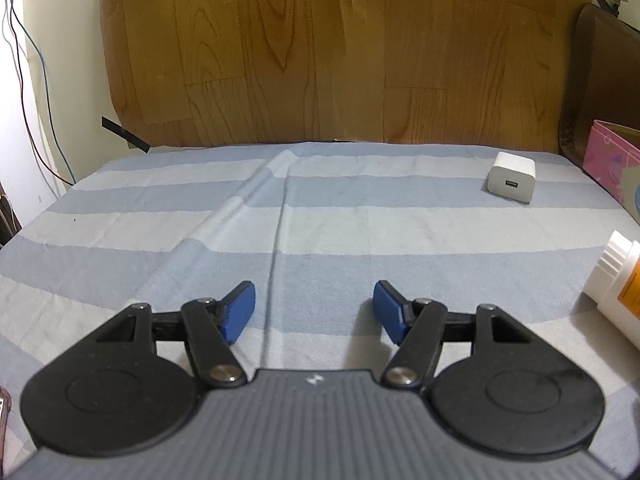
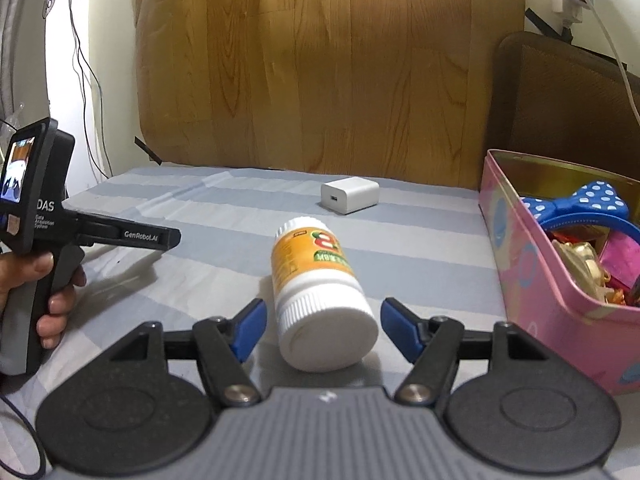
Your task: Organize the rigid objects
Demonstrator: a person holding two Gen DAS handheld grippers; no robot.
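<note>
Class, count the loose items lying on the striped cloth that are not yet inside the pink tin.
2. The white bottle lies on its side between the right gripper's open fingers; the white charger sits farther back, near the wooden board. Nothing else shows on the cloth.

Left handset reads "DAS" and "GenRobot.AI".
</note>
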